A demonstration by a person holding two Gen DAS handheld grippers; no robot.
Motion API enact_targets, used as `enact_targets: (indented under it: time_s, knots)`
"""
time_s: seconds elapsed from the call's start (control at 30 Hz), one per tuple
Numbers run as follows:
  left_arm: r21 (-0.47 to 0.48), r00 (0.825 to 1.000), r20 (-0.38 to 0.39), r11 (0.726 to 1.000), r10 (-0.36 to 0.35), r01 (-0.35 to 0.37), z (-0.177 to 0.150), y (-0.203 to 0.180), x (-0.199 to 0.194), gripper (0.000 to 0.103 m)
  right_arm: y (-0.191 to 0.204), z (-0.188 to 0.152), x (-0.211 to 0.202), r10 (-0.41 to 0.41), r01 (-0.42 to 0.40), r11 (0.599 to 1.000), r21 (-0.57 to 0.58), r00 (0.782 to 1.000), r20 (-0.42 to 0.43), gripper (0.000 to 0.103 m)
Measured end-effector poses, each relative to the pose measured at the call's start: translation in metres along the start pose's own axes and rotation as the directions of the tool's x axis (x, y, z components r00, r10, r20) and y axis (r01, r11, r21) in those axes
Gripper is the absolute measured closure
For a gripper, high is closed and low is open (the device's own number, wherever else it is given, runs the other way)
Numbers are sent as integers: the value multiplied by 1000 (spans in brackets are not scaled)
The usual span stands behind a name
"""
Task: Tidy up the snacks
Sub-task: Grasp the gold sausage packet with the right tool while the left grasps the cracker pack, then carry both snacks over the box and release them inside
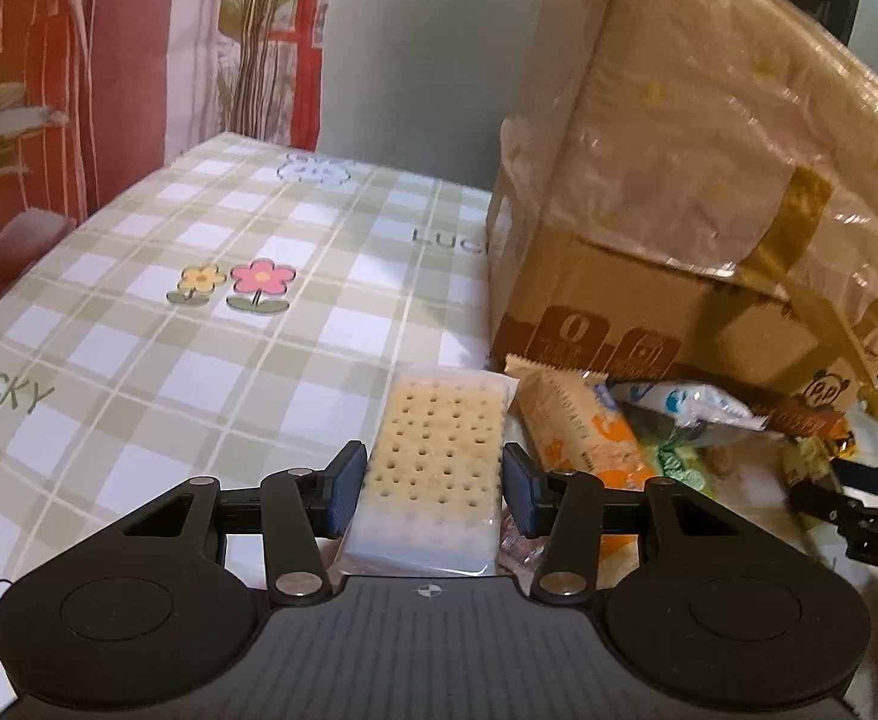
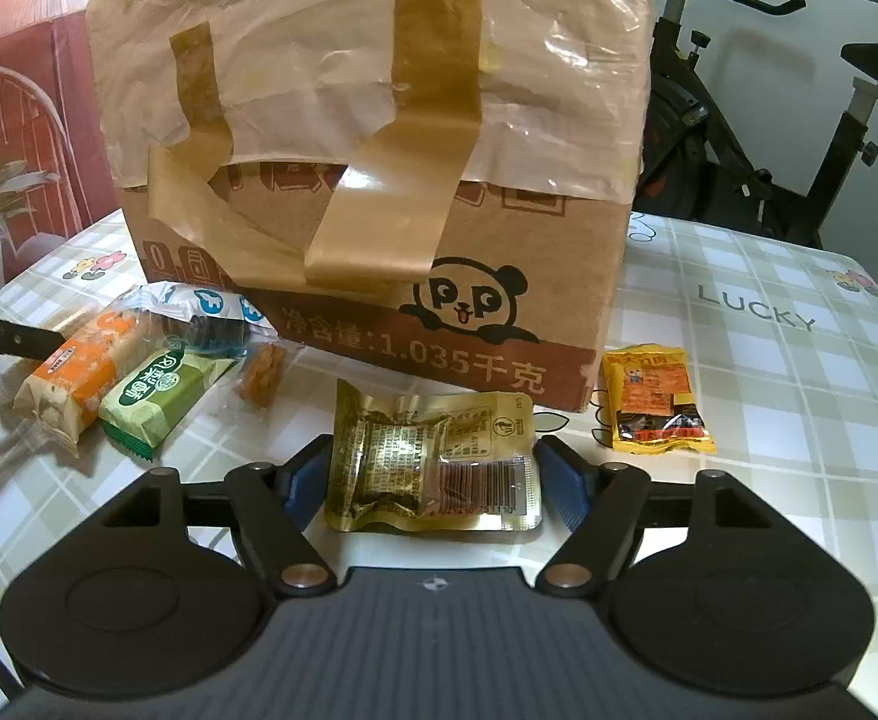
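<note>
Left gripper [image 1: 433, 489] closed on a cracker pack [image 1: 433, 468], blue pads [image 1: 343, 495] pressed against both long sides, the clear-wrapped pack pointing away toward the cardboard box [image 1: 667, 312]. Held just in front of the box's left corner, over the checked tablecloth [image 1: 199, 330].

Right gripper [image 2: 433, 480] around a gold packet [image 2: 433, 462], barcode side up; fingers set at medium width, pads [image 2: 565, 495] right at the packet's side edges. Cannot tell whether the pads actually press it or only flank it. Packet just in front of the box [image 2: 379, 138], near the panda print, seemingly resting flat on the tablecloth [image 2: 769, 372].

Box taped with brown strips and covered with crinkled plastic on top, standing on the tablecloth.

Left of the box front, a cluster of snacks: orange-and-white pack [image 2: 73, 378], green pack [image 2: 157, 402] touching it on its right, a blue-and-white wrapper [image 2: 205, 312] behind those against the box, and a small clear-wrapped brown snack [image 2: 262, 381] just beside the green one. Same cluster seen from the left wrist camera, to the right of the cracker pack: orange pack [image 1: 583, 432], blue-and-white wrapper [image 1: 691, 405].

Right of the box front corner, a yellow packet [image 2: 655, 402] lying flat, apart from the gold one.
</note>
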State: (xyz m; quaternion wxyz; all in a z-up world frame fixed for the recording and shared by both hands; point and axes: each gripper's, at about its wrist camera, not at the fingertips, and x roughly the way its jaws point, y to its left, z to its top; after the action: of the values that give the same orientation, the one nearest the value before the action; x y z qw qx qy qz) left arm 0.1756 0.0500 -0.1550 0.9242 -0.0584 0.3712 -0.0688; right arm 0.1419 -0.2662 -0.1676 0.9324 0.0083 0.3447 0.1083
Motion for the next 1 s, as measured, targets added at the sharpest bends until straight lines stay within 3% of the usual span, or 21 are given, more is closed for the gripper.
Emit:
enact_targets:
  time_s: [0.17,0.33,0.6,0.8,1.0]
  knots:
    - [0,1000,22,1000,-10,10,1,-5,-8,52,3,-2,-10,-6,6,1000,0,1000,23,41]
    - [1,1000,20,1000,-22,22,-2,-9,-14,52,5,-2,-30,6,-7,1000,9,998,59,68]
    - [-5,998,44,999,-34,34,-1,-9,-24,52,11,0,-39,40,-41,999,14,998,53,89]
    - [-2,998,51,999,-42,42,-1,-10,-25,52,12,2,-45,62,-63,998,17,996,63,100]
    - [0,997,55,999,-46,46,-2,-9,-29,52,15,0,-46,62,-63,998,10,997,47,100]
